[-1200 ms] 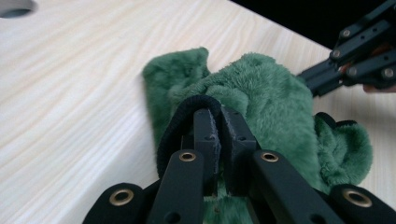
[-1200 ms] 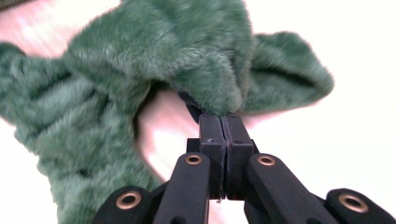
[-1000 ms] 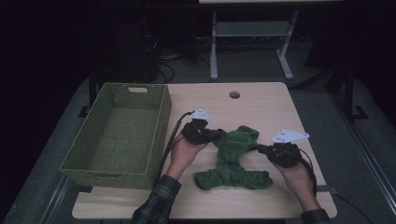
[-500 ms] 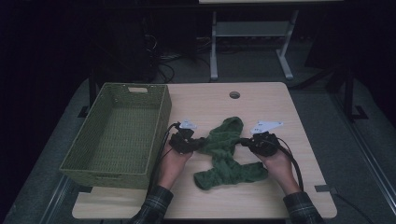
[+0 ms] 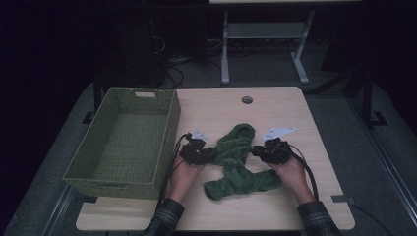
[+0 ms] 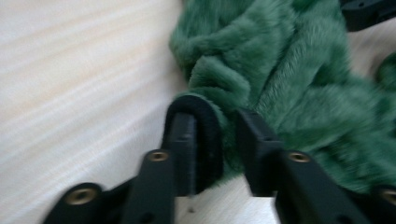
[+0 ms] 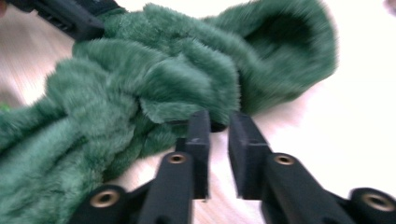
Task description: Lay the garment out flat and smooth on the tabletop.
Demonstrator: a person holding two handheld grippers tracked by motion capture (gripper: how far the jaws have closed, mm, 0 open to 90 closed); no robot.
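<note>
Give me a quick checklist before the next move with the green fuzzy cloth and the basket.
1. Left gripper let go of the green fuzzy cloth: ok. Its jaws have just been opening; a fold lies in the gap, with space beside the pads.
2. Right gripper let go: ok. Its jaws have just been opening, and they stand apart at the cloth's edge.
3. Cloth resting on the wooden table: ok, bunched between the two grippers.
4. Cloth laid flat: not ok, it is twisted and rumpled.
5. Green woven basket ready to receive: ok, nothing lies inside.
6. Fibres snagged on the pads: cannot tell, the gripper views are blurred.
</note>
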